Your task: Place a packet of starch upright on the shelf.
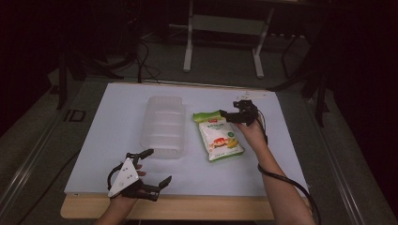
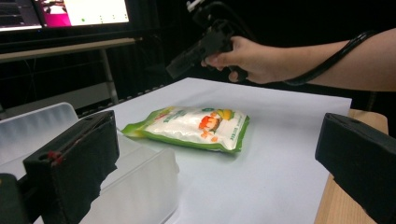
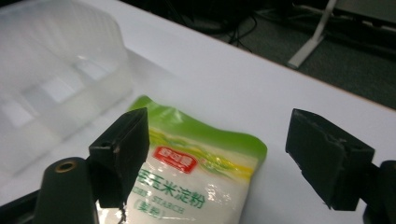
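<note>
One bag (image 1: pixel 218 135) lies long axis near-to-far on the counter (image 1: pixel 281 154), its far end under the empty, wide-open right tool (image 1: pixel 228 116); the left tool (image 1: pixel 157 169), also open and empty, is farther.

High view overhead; both tool views low, close, sharing starch bag (image 2: pixel 191 128).

A clear tub (image 1: pixel 163 126) sits left of centre on the white tabletop (image 1: pixel 117 154), nearer the far edge. Beyond the far edge, a white stand (image 1: pixel 224 28) rises from the floor, with cables (image 1: pixel 143 63) trailing left of it
</note>
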{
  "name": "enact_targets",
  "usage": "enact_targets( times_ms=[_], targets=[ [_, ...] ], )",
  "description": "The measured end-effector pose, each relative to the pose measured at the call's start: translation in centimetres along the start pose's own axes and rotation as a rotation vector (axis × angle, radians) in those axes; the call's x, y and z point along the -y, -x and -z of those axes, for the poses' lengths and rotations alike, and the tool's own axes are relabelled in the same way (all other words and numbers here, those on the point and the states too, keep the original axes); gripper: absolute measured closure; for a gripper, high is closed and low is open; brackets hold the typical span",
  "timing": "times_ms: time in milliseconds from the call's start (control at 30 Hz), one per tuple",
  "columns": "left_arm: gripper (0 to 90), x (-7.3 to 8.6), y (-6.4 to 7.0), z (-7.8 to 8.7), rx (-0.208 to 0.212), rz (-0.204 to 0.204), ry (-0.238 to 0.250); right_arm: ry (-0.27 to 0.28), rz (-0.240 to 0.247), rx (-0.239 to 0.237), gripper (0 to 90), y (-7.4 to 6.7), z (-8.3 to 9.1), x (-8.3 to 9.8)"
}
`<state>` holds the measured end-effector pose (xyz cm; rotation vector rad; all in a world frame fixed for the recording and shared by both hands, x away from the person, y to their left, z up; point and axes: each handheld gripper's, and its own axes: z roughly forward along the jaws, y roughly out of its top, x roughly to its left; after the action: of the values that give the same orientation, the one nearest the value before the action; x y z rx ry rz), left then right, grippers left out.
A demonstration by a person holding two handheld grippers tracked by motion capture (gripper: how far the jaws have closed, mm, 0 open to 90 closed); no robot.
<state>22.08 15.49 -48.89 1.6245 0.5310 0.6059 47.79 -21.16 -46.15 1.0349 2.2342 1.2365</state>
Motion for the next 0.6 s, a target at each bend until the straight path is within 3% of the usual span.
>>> enact_targets(
  times_ms=[233,600],
  targets=[
    [0.0,0.1,0.1,0.1,0.004,0.000,-0.008,-0.051,-0.031,0.007,25.1,0.6,-2.1,1.1],
    [0.0,0.2,0.0,0.2,0.001,0.011,-0.012,-0.152,-0.025,0.029,27.1,1.2,-4.7,2.9]
  ],
)
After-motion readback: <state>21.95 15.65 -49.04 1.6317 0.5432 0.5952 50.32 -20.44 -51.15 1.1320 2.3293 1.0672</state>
